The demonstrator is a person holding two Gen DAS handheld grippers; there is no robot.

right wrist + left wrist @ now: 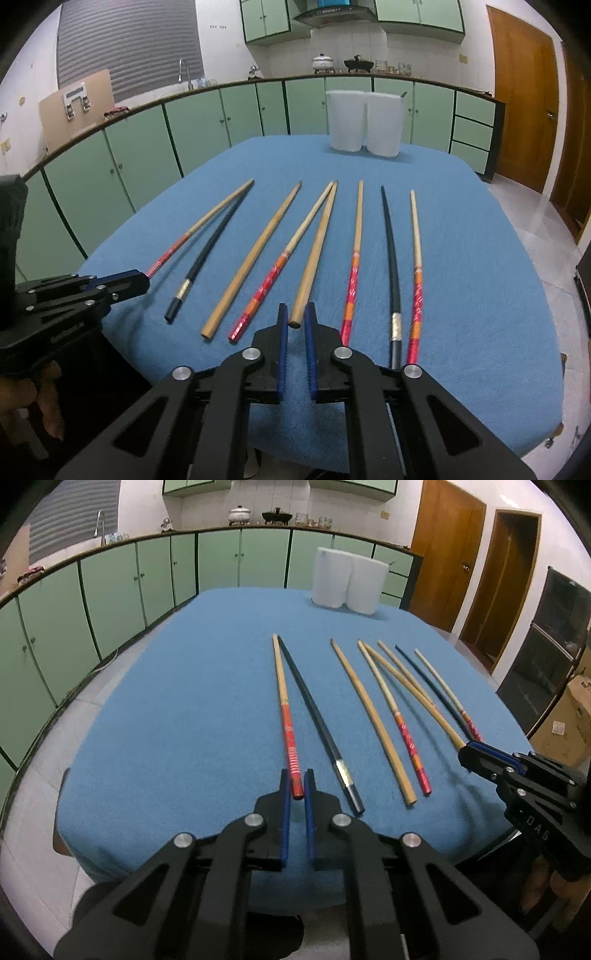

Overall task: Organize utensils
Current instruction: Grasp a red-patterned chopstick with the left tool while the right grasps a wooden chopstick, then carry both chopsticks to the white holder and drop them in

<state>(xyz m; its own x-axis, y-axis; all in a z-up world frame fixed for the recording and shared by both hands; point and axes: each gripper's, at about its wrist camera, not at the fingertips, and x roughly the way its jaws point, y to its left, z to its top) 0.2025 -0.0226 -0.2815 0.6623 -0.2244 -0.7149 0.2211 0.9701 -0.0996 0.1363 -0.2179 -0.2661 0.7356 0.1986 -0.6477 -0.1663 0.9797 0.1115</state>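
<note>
Both wrist cameras look steeply down, close over the blue table (184, 701); both share its chopsticks (251, 258)

My path is open over the blue cloth (177, 709) left of the chopsticks (258, 251); two white cups (364, 123) block the far edge.

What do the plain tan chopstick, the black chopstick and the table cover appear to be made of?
Plain tan chopstick: likely bamboo or wood, matte, unpainted.
Black chopstick: unclear, plastic or lacquered wood; smooth dark surface, silvery band.
Table cover: fabric, probably felt or towelling; fuzzy blue nap.
</note>
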